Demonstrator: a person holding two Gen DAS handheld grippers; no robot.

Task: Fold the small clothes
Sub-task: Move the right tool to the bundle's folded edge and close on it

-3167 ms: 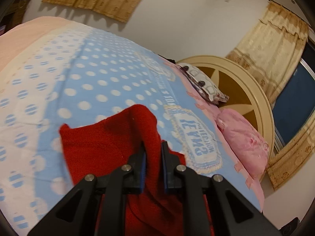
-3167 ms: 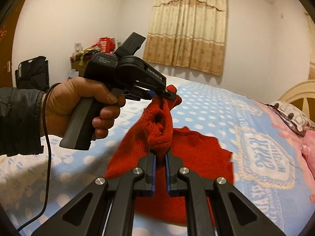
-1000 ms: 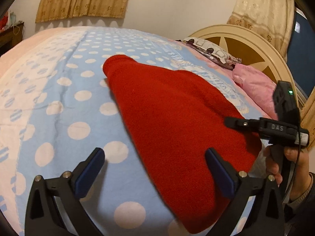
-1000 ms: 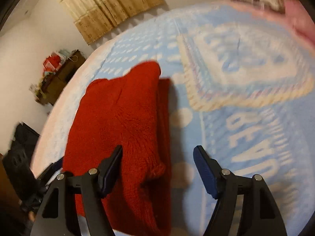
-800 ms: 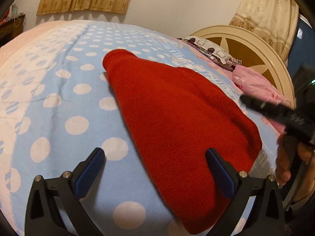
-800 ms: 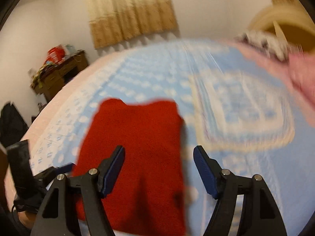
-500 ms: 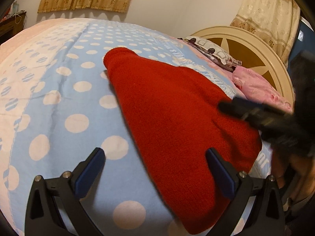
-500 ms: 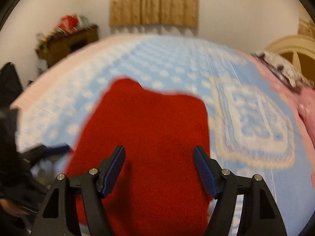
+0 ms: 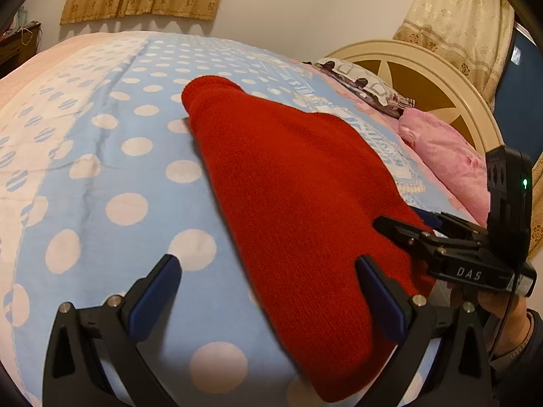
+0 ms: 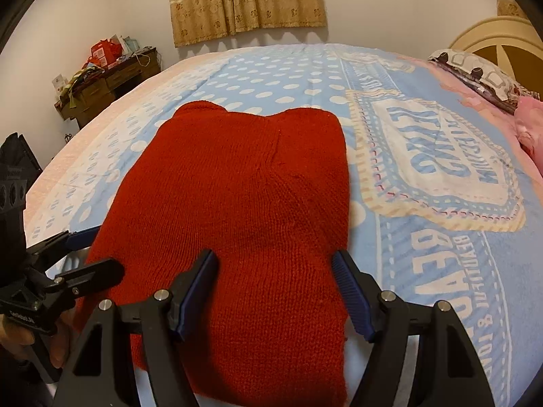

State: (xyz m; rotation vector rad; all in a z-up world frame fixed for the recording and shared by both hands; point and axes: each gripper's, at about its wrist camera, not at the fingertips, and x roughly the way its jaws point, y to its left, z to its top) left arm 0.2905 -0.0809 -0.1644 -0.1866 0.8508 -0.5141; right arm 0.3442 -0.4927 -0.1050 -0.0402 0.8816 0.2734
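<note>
Both your left gripper [image 9: 268,291] and right gripper [image 10: 275,291] now spread wide, released; red sweater [image 10: 237,210] lies folded flat on bed [image 9: 101,169], edges clear.

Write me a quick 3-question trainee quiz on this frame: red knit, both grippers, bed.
1. True or false: the left gripper is shut on the red knit garment.
2. Which does the garment lie on? A) the pink pillow B) the blue polka-dot bedspread C) the floor
3. Fill in: in the right wrist view, the right gripper has its jaws ____ over the garment's near edge.

Key
1. False. Its jaws stand wide apart and hold nothing.
2. B. It lies folded flat on the bedspread; the pillow sits apart, by the headboard.
3. Open.
</note>
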